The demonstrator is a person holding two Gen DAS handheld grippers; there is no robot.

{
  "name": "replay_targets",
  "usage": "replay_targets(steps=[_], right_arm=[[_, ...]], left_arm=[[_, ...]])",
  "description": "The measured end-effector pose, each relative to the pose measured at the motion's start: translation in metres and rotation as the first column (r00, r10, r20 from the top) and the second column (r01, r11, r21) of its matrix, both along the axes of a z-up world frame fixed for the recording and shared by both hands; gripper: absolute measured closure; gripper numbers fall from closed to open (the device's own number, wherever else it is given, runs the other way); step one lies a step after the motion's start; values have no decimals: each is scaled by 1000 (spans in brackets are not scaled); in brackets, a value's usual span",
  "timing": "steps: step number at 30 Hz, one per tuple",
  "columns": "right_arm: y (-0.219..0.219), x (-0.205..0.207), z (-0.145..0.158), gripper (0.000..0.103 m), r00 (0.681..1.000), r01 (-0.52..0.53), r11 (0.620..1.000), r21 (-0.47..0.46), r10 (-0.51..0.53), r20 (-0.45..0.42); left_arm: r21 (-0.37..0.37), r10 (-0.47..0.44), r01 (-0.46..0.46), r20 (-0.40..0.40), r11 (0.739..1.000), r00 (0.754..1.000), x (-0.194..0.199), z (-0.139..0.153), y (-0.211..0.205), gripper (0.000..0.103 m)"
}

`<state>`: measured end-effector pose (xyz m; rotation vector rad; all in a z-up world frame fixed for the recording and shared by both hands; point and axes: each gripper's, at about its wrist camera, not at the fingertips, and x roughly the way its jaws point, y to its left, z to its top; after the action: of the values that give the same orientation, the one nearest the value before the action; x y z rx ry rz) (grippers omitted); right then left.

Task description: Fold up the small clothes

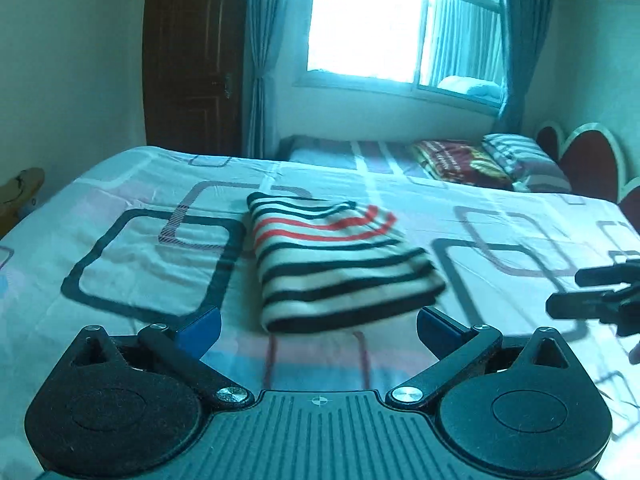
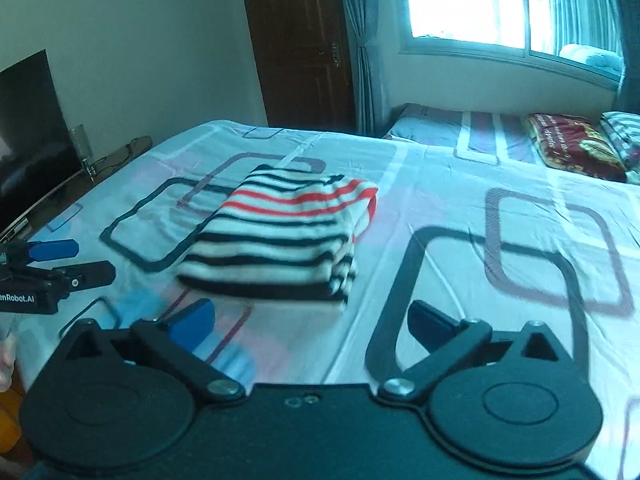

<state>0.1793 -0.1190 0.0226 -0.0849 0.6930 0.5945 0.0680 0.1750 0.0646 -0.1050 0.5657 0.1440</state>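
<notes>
A small striped garment (image 1: 336,260), white with black and red stripes, lies folded into a thick rectangle on the bed (image 1: 120,264). My left gripper (image 1: 318,330) hangs just short of its near edge, jaws wide open, nothing between the blue pads. In the right wrist view the same garment (image 2: 276,236) lies ahead and to the left. My right gripper (image 2: 312,324) is open and empty, pulled back from the garment's near right corner. The left gripper (image 2: 86,260) shows at the left edge there, and the right gripper (image 1: 568,292) at the right edge of the left wrist view.
The bed sheet (image 2: 500,248) has large rounded-square prints. Pillows (image 1: 460,160) lie at the far end under a window (image 1: 400,28). A dark door (image 1: 192,56) stands behind. A television (image 2: 28,140) sits on a stand left of the bed.
</notes>
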Motion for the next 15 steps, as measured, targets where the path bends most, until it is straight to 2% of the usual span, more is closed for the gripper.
replay_targets(steps=[2,5,8,15], right_arm=[[-6,-22,5,1,999,32,999,-18,-32,6],[-7,-49,8,1,994,83,996,-27,-81,68],[-5,-71,10,1,984,122,992,-38,-116,135],[-9,-97,15,1,983,121,992,-28,-116,142]], left_arm=[[5,4,-4,5,1000,1000,-20,5,-9,0],[15,5,-5,6,1000,1000,-38,4,-17,0],[-18,4,-3,23,1000,1000,-57,8,-24,0],[2,-5,5,60,1000,998,-90,17,-45,0]])
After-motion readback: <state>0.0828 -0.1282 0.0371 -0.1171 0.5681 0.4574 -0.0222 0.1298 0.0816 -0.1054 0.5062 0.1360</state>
